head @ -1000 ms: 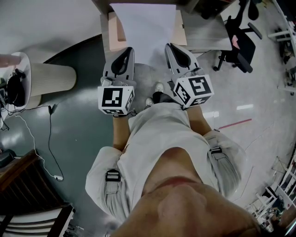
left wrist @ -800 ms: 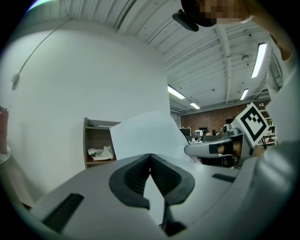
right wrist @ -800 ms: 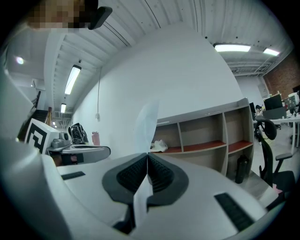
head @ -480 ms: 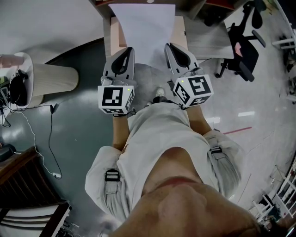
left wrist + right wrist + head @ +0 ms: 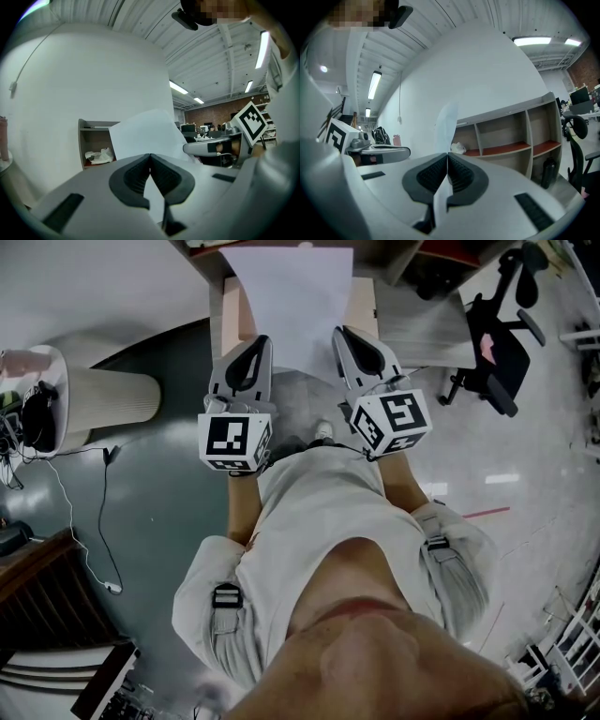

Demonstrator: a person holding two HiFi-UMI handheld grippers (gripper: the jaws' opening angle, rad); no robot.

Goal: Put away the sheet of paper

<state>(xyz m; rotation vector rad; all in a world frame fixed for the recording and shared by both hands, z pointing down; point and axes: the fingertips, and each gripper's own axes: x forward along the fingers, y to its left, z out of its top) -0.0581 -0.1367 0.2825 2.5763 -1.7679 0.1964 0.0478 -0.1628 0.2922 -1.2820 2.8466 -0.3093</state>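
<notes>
Since a second ago the floor has slid back beneath me and the shelf unit point(image 5: 506, 136) has drawn closer at the top of the head view. The office chair point(image 5: 497, 343) has drifted out to the right, and both grippers sit at the same spots in frame.

I have the sheet of paper point(image 5: 291, 296) in the air ahead of me, spread between the two grippers and reaching toward the shelf unit. The left gripper point(image 5: 255, 341) has its fingers point(image 5: 136, 176) clenched on the sheet's near left corner. The right gripper point(image 5: 347, 334) has its fingers point(image 5: 433, 176) clamped the same way on the near right corner, with the paper running edge-on between them.

I take it the two-corner hold is there because one pinch would let so thin a sheet droop or fold. Two pinches, kept level and apart, hold it stretched so it can slide flat into a compartment.

By count there is one sheet, two grippers and one shelf unit — a crumpled white thing point(image 5: 458, 148) lies in one compartment. There is also one dark bottle point(image 5: 548, 173) by the unit's foot, and one chair.
</notes>
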